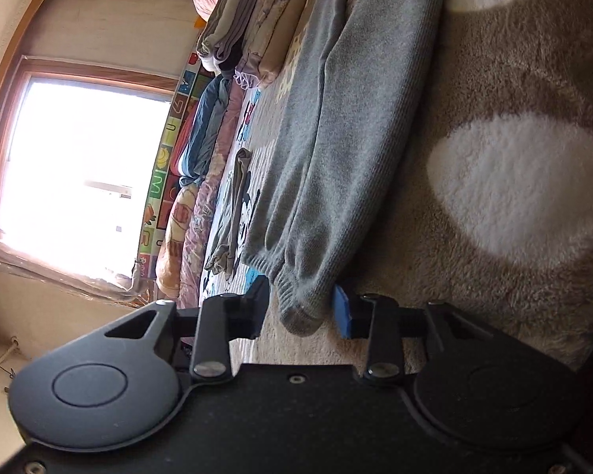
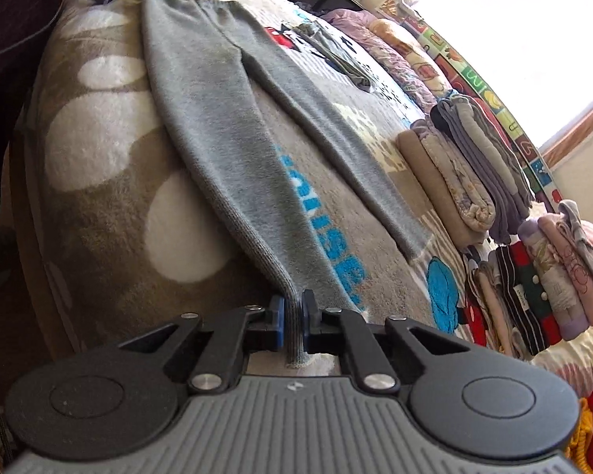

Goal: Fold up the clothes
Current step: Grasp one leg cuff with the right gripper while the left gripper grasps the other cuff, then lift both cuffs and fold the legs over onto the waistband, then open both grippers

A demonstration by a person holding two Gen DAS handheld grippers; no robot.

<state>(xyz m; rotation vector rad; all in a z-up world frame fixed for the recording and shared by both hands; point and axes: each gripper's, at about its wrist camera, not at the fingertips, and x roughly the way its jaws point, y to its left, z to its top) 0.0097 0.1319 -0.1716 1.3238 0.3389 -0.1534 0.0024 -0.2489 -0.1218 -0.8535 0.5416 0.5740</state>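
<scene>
The left gripper [image 1: 300, 312] has its jaws spread around a ribbed corner of the grey trousers [image 1: 328, 126], cloth between them but not yet pinched. Close firmly there before lifting, and raise both ends level. The right gripper [image 2: 293, 316] has its jaws pressed together on a leg cuff, the trousers running to 12 o'clock across the patterned blanket [image 2: 99, 197].

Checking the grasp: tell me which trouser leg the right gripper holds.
The right gripper pinches the cuff of the grey trousers' leg beside the spotted brown blanket; the other leg lies free.
</scene>
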